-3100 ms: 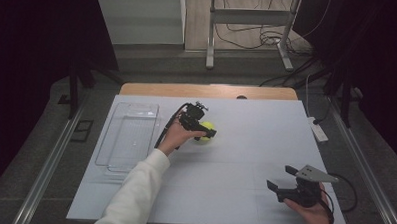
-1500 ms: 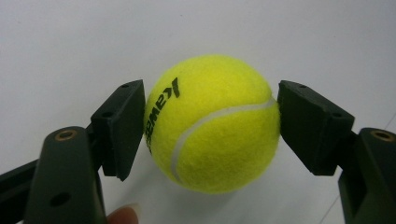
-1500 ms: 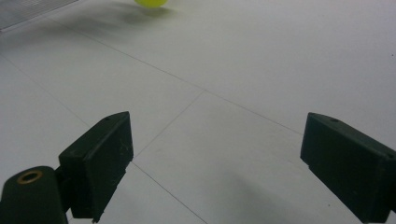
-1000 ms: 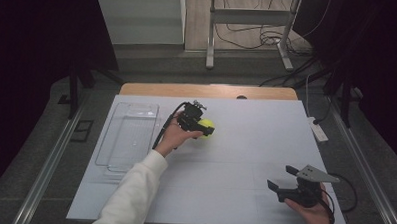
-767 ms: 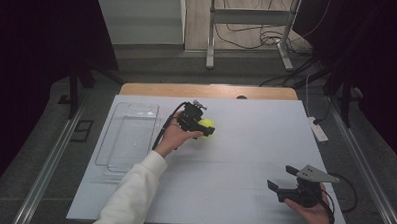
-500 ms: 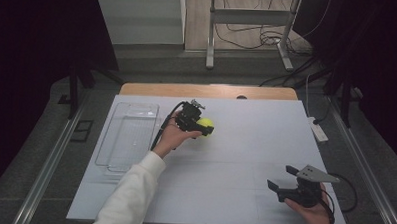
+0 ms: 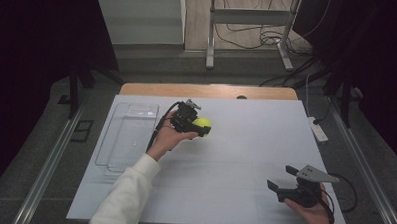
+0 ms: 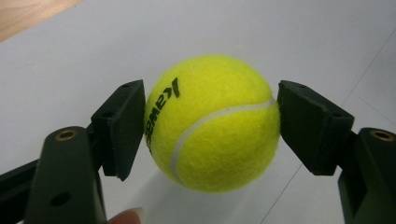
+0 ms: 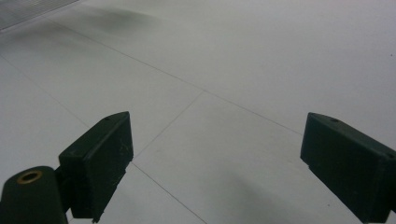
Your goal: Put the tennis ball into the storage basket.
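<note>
Tennis ball [image 8: 212,123] clamped between left gripper [image 8: 210,119] jaws, at 11 o'clock from tabletop [image 7: 245,153] centre. Clear tray [image 7: 128,134] at 9 o'clock. Right gripper [image 7: 280,178] at 5 o'clock, jaws apart, holding nothing.

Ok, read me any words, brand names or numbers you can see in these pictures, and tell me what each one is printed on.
"kawa": black letters on the yellow tennis ball, running sideways beside the left gripper; the rest of the word is hidden behind the jaw pad, so the full brand cannot be read.
In the high view the ball's print is too small to read.
No other text can be read anywhere.
</note>
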Available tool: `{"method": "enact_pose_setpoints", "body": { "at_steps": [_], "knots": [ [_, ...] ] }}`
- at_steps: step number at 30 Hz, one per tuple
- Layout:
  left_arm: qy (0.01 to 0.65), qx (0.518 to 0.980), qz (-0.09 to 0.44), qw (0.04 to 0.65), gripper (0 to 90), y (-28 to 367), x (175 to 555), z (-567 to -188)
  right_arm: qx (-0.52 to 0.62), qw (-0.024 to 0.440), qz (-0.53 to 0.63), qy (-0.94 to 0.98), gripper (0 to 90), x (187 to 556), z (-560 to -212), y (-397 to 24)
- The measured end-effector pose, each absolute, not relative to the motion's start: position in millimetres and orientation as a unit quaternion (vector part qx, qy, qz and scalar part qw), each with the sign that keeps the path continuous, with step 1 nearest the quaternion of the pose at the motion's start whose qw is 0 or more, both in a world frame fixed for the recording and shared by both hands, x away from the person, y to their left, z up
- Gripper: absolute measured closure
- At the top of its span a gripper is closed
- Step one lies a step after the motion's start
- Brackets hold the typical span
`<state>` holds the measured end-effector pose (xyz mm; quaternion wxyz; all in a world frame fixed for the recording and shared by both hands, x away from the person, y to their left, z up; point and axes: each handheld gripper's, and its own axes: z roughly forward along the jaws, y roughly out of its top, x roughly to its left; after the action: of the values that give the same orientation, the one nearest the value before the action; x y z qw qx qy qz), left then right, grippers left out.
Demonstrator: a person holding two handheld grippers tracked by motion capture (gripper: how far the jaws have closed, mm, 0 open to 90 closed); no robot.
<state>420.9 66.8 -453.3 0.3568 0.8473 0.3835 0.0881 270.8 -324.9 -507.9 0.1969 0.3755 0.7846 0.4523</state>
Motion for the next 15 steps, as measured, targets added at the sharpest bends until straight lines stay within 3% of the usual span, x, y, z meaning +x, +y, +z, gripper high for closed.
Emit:
{"method": "enact_pose_setpoints", "body": {
  "at_steps": [15],
  "knots": [
    [0.375, 0.847, 0.090, 0.365, 28.0, 67.0, 414.2, -452.5, 0.374, 0.196, 0.453, 0.785, 9.8, 271.1, -508.3, -325.0]
  ]
}}
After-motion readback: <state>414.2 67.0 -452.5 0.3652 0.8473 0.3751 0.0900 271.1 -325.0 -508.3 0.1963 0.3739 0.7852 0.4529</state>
